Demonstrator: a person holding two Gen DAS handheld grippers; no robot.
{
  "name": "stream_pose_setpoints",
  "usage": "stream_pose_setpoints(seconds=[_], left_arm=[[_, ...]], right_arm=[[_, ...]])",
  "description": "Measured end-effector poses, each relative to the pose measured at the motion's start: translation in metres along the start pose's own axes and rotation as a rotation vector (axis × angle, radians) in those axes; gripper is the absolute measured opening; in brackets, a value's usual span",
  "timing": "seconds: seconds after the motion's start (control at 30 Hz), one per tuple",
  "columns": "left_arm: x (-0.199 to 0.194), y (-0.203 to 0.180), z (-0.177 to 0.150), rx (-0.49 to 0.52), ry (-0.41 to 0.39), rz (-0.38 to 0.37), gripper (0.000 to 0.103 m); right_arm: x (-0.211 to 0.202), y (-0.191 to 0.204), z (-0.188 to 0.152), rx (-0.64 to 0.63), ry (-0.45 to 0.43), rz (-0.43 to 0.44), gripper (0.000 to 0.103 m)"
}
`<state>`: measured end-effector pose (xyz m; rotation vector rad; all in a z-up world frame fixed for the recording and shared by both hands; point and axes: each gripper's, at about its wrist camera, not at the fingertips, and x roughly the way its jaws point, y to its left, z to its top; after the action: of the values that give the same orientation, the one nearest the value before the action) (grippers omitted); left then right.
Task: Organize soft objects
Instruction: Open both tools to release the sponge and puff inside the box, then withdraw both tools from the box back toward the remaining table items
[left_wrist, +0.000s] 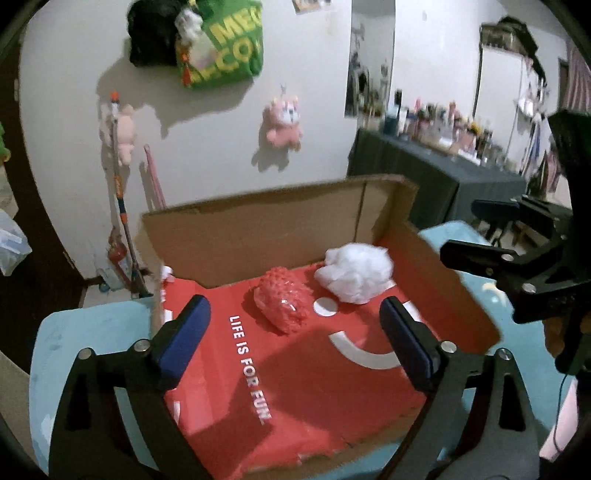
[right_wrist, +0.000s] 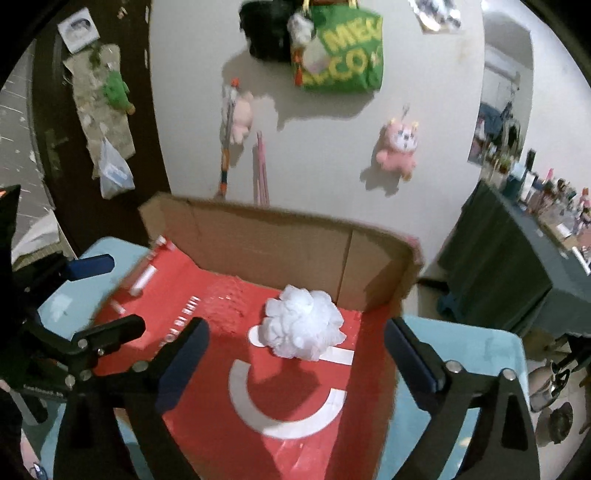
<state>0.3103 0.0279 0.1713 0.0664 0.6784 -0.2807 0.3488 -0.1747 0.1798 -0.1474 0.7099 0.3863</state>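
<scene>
A red spiky soft ball (left_wrist: 282, 304) and a white fluffy pom (left_wrist: 354, 273) lie side by side on the red floor of a cardboard box (left_wrist: 258, 236). My left gripper (left_wrist: 295, 332) hovers above the box floor, open, nothing between its blue pads. The right wrist view shows the white pom (right_wrist: 304, 326) in the box's far right corner and the red ball (right_wrist: 231, 310) blurred to its left. My right gripper (right_wrist: 295, 358) is open above the box (right_wrist: 280, 247), empty. Each gripper appears at the edge of the other's view.
The box rests on a light blue surface (left_wrist: 85, 339). Behind it is a white wall with a pink plush (left_wrist: 282, 123) and a green bag (left_wrist: 225, 44) hanging. A dark cloth-covered table (left_wrist: 436, 173) with many small items stands at the right.
</scene>
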Motion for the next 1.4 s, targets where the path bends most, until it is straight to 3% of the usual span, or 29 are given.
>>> stream_pose_setpoints(seconds=[0.23,0.47,0.73,0.97,1.1,1.3,1.4], left_arm=[[-0.080,-0.028,-0.020,0.009,-0.164,0.014,0.100],[-0.148,-0.058,-0.062,0.022,-0.322,0.024,0.103],[-0.202,-0.079,-0.117,-0.008,-0.447,0.059,0.103],[-0.227,-0.090,-0.168,-0.057,-0.486,0.090,0.103],[-0.224,-0.092,-0.197,-0.108,-0.457,0.074,0.103],[-0.210,-0.104,-0.232,-0.086,-0.432,0.158,0.103],[-0.202,-0.108,-0.247,-0.093,-0.401,0.153,0.103]], right_arm=[[-0.097,0.020,-0.024,-0.007,-0.179,-0.010,0.103],[-0.186,0.051,-0.076,-0.050,-0.376,-0.055,0.103],[-0.242,0.077,-0.139,-0.050,-0.501,-0.111,0.103],[-0.254,0.092,-0.197,-0.021,-0.520,-0.146,0.103],[-0.250,0.091,-0.229,0.033,-0.501,-0.157,0.103],[-0.229,0.094,-0.270,0.055,-0.440,-0.189,0.103],[-0.217,0.095,-0.284,0.074,-0.418,-0.198,0.103]])
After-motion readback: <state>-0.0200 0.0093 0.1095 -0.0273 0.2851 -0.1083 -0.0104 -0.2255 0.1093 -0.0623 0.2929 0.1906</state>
